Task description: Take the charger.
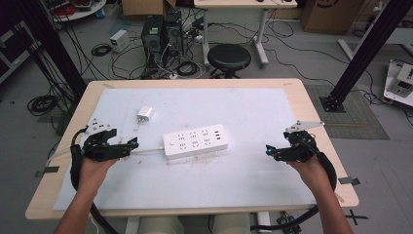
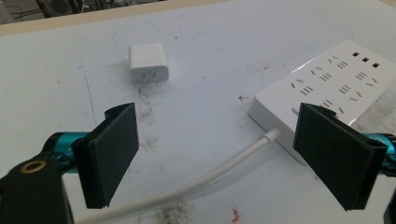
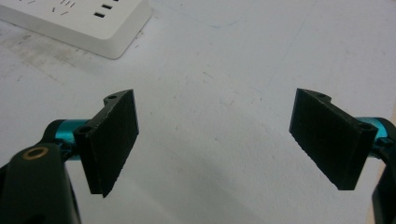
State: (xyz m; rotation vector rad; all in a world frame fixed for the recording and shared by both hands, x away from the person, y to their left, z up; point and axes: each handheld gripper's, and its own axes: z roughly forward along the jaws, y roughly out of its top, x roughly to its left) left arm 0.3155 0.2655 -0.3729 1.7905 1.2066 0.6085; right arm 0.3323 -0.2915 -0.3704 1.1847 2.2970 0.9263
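A white rectangular plastic power strip [image 1: 196, 141] is lying mid-table on the pale sheet [image 1: 253, 180], its white cable [image 2: 219, 175] running between the left gripper [image 1: 132, 143]'s released jaws. The small white plug adapter [image 1: 145, 113] is sitting nearby. The right gripper [image 1: 269, 149] is hovering well apart, jaws spread, empty.

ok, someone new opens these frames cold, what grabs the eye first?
Probably the white rectangular plastic power strip lying mid-table on the pale sheet, its white cable trailing toward the left gripper. Next, the small white cube-shaped charger plug lying alone behind and left of the strip. Then the two black grippers flanking the strip, the right gripper over bare sheet, both with jaws wide open and holding nothing.
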